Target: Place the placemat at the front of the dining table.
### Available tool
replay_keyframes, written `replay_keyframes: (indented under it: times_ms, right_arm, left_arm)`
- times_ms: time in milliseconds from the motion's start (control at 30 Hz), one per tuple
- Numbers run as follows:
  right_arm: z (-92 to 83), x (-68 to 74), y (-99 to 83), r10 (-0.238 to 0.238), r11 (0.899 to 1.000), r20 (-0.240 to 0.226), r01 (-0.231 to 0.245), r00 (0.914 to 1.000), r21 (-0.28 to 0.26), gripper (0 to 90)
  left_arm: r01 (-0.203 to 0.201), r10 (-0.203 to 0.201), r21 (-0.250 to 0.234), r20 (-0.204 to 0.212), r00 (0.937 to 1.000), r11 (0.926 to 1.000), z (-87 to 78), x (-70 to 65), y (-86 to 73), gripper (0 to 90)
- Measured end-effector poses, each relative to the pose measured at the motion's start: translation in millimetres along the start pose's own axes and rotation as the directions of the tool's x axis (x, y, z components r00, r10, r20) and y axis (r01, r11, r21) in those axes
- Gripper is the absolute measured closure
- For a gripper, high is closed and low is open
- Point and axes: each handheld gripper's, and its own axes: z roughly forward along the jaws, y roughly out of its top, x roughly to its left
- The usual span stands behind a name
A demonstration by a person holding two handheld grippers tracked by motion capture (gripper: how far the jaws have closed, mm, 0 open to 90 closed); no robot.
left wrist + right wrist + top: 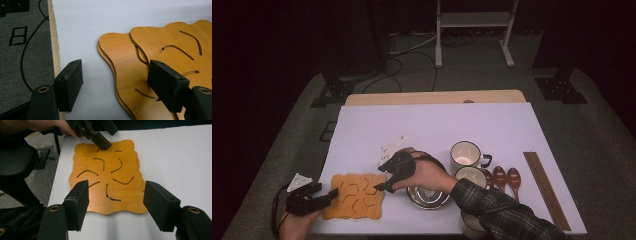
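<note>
Mats: two wooden trivets [354, 196] lie stacked at the near left corner of the white table [437, 125], the top one slid a little off the lower one, as the left gripper view shows [175, 50].
Left gripper [329, 192]: your jaws stand well apart and hold nothing; one pad [166, 83] hangs over the near edge of the stack, the other [68, 82] over bare table just beside it.
Right gripper [382, 186]: your jaws are also wide and empty, poised at the stack's right edge, with the mat lying between and beyond the two pads [77, 202].
Step in hand: judging by both tools at the stack, you are about to part the top mat from the lower one.
How to do it well: use the offset. Press the left pad on the exposed lip of the lower mat to pin it, then tilt the right gripper so one pad slips under the top mat's edge before you close.
Watch for: thin flat wood gives little to bite, so a level approach will likely skid or drag both.
Nearby: the steel bowl [428, 196] and cups [464, 155] sit close to your right forearm; keep your sleeve [502, 212] from brushing them.
</note>
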Motion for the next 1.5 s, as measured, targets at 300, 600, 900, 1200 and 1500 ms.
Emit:
replay_keyframes:
  times_ms: [300,600,900,1200,1500]
  right_arm:
    - [13.0,-0.8,-2.8,-0.004,1.0,-0.013,0.004,0.9999,0.031,36.2]
    - [22.1,-1.6,-2.2,-0.014,0.999,-0.024,0.015,0.9996,0.044,36.8]
    - [26.8,-5.3,-7.9,-0.01,0.998,-0.038,0.012,0.9992,0.061,42.7]
    - [31.8,-3.2,-12.1,-0.02,0.996,-0.06,0.025,0.998,0.086,57.7]
    - [37.1,-1.8,-15.4,-0.008,0.994,-0.063,0.015,0.998,0.107,79.1]
  left_arm:
    - [0.0,0.0,-0.001,0.001,1.0,1.0,0.1,0.1,0.0,27.7]
    - [0.0,0.0,0.0,0.0,1.0,1.0,0.1,0.0,0.0,27.7]
    - [0.0,0.0,0.001,0.0,1.0,1.0,0.1,0.0,0.1,27.7]
    - [0.0,0.0,-0.001,0.001,1.0,1.0,0.2,0.1,0.0,27.7]
    - [0.0,0.0,0.0,0.001,1.0,1.0,0.2,0.1,0.0,27.7]
